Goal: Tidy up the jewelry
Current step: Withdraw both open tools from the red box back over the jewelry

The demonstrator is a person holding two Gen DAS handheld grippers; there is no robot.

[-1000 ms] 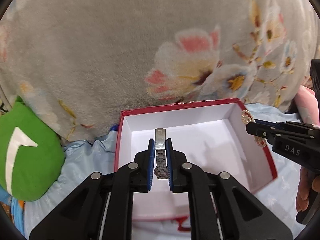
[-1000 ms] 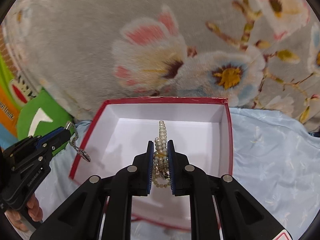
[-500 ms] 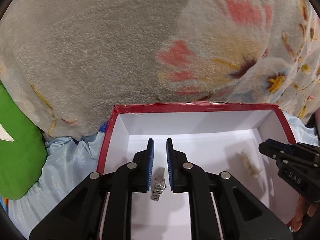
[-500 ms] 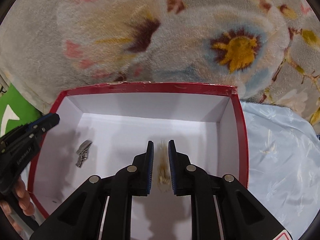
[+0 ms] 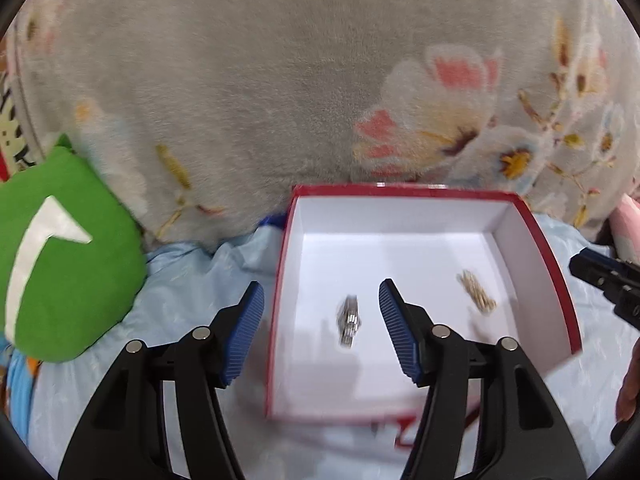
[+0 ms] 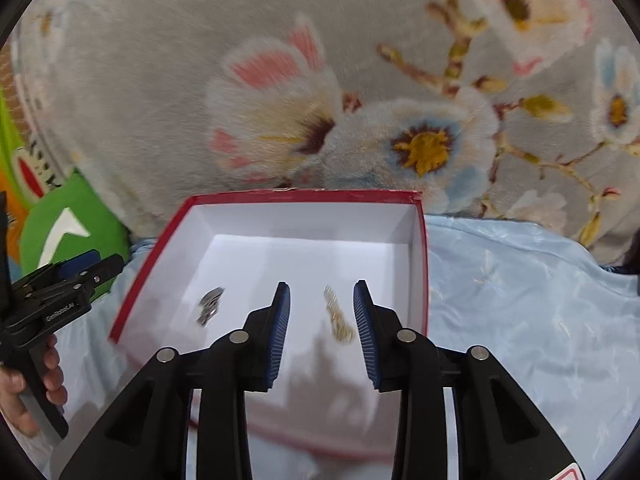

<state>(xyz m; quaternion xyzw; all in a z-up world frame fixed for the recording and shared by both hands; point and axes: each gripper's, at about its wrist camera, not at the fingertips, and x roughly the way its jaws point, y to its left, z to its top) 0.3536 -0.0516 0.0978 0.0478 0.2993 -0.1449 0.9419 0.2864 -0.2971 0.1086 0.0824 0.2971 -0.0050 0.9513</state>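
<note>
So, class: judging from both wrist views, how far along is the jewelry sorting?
Done: the silver metal watch bracelet and the pearl-and-gold bracelet lie apart on the floor of the red-rimmed white box. In hand: nothing; the left gripper and right gripper have just been opening. Left: no other loose jewelry is visible.

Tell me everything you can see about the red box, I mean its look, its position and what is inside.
The red box is an open, lidless, shallow rectangular box, seemingly cardboard: red outside and along the rim, plain white inside. It sits upright on light blue cloth, before a grey floral blanket. On its white floor lie a silver metal piece at the left and a pale beaded piece at the right, apart from each other. Nothing grips it.
</note>
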